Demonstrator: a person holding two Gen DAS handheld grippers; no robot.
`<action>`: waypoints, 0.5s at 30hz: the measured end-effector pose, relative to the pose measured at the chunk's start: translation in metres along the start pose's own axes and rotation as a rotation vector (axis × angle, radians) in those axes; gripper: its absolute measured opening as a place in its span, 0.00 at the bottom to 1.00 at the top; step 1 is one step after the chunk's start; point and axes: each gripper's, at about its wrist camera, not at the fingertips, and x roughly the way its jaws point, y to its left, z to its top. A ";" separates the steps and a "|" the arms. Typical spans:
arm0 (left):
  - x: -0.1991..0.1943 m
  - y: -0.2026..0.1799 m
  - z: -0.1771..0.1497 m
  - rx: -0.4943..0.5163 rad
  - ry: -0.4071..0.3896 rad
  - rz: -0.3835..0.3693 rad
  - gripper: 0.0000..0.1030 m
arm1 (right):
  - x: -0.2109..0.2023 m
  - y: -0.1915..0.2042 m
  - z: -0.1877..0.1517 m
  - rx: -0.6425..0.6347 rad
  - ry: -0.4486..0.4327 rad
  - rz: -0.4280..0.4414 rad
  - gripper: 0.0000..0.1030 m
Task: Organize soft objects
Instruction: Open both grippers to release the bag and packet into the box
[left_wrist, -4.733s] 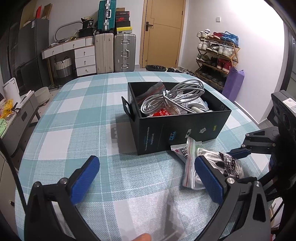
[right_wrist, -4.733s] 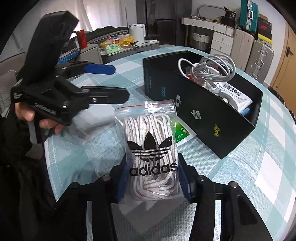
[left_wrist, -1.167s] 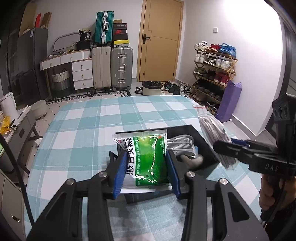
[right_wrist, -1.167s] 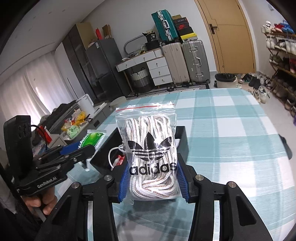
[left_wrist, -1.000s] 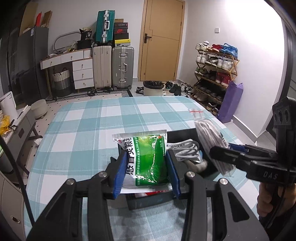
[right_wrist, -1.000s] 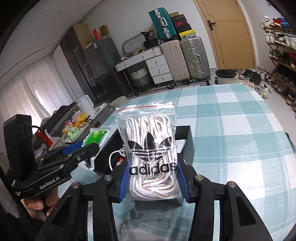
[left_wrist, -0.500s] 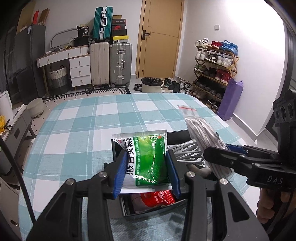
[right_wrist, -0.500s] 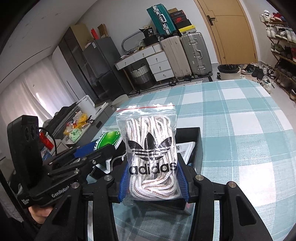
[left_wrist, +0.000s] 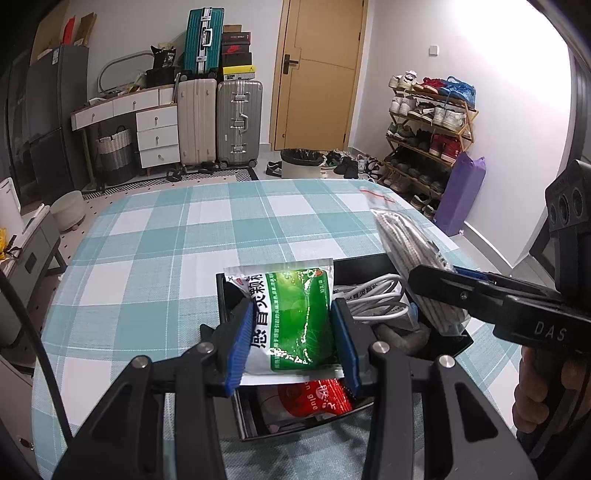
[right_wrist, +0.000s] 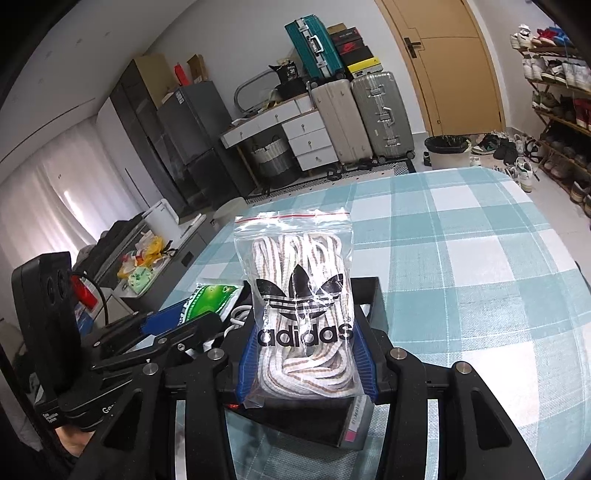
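A: Left wrist: left gripper clamps the green sachet above the black box.

B: Right wrist: right gripper pinches the lace bag above the box too. 2 releases together may collide, spilling outside.

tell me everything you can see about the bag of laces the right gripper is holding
The bag of laces is a clear zip-top plastic pouch with a red line along its seal and a black adidas trefoil logo printed on the front. Inside is a bundle of white laces with brownish stripes. It stands upright, pinched at its lower sides between the blue pads of the right gripper, and is held above the open black box. The plastic looks thin, wrinkled and glossy. In the left wrist view it appears edge-on.
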 end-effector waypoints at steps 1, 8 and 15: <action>0.001 0.000 -0.001 0.001 0.002 0.000 0.40 | 0.001 0.001 -0.001 0.000 0.003 0.003 0.44; 0.003 -0.001 -0.002 0.007 0.006 0.001 0.40 | 0.003 0.001 -0.007 0.035 0.028 0.019 0.44; 0.003 -0.001 -0.003 0.013 0.008 -0.005 0.40 | 0.007 0.004 -0.011 0.045 0.056 0.017 0.44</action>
